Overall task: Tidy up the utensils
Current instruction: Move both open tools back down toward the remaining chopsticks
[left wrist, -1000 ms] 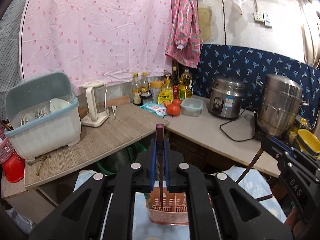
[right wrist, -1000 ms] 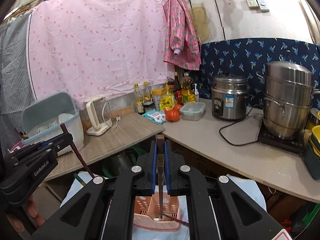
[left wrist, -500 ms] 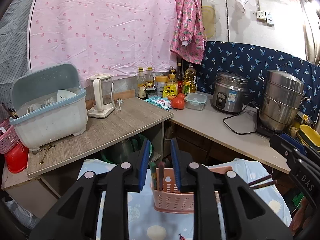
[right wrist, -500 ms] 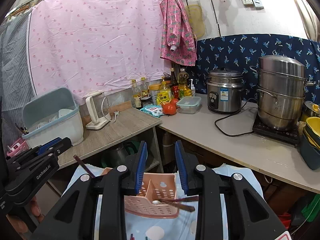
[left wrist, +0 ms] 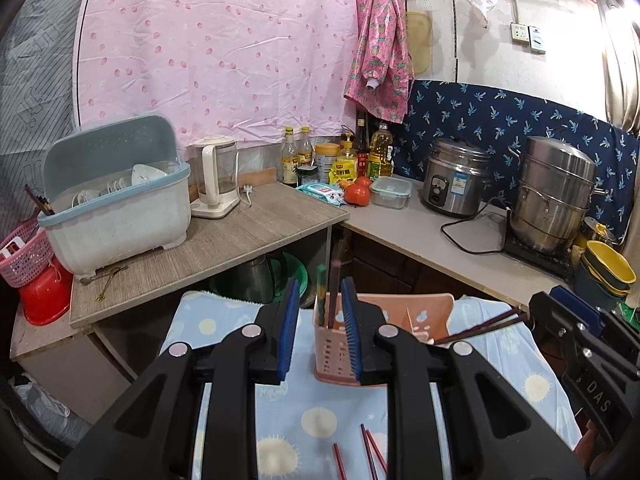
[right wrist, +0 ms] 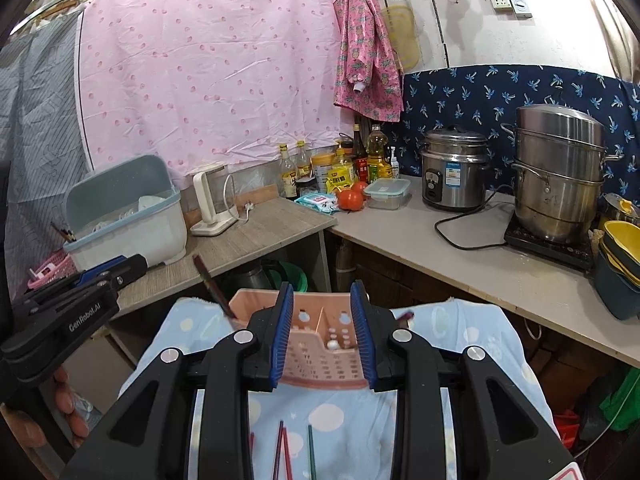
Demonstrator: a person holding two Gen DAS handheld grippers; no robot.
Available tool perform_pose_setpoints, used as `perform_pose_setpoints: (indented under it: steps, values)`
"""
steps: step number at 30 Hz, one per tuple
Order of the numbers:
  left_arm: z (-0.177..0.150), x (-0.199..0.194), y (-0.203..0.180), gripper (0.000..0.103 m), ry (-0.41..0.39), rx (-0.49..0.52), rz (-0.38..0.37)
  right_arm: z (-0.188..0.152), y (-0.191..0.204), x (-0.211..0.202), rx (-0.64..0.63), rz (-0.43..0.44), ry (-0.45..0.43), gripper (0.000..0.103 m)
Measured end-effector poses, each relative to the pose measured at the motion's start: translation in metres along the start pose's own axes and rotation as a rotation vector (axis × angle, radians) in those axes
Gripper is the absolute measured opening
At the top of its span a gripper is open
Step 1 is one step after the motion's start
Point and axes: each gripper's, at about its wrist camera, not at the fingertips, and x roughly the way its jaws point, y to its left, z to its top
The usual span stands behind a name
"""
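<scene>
chopsticks (left wrist: 335,292) are standing upright in the narrow end compartment of the pink utensil caddy (left wrist: 340,350), and we are reading that as sorting by kind: sticks at one end, the wider compartments left for other pieces. another pair of chopsticks (left wrist: 480,326) is leaning out over the caddy's far right rim. we are holding the left hand-held gripper (left wrist: 320,326) released just in front of the caddy, nothing between its blue pads; its jaws have just been opening. the right hand-held gripper (right wrist: 322,330) is likewise released and empty, its jaws also just opened, framing the caddy's middle. loose chopsticks (right wrist: 282,454) are lying on the cloth nearer to us, so we are judging the job unfinished. the caddy is sitting on a pale blue cloth (right wrist: 460,344) printed with suns and clouds, covering a low table. behind it a kitchen corner is showing: a dish drainer box (left wrist: 116,196), a kettle (left wrist: 214,180), a rice cooker (left wrist: 456,178) and a steamer pot (left wrist: 554,192) under a pink sheet (left wrist: 216,48).
</scene>
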Motion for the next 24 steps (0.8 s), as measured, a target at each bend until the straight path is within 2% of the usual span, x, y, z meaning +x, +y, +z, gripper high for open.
perform_pose_setpoints:
  steps: [5, 10, 18, 24]
  values:
    - [-0.023, -0.018, 0.002, 0.021, 0.025, -0.009, -0.005, -0.031, 0.002, -0.017, 0.003, 0.008, 0.041, 0.029]
    - [-0.055, -0.033, 0.005, 0.021, 0.062, -0.014, -0.003, -0.076, 0.006, -0.035, -0.027, 0.004, 0.099, 0.029]
    - [-0.129, -0.042, 0.012, 0.021, 0.175, -0.050, -0.017, -0.159, 0.002, -0.043, -0.015, 0.000, 0.256, 0.029]
    - [-0.192, -0.045, 0.012, 0.021, 0.277, -0.058, 0.004, -0.211, 0.001, -0.040, -0.027, -0.023, 0.361, 0.029]
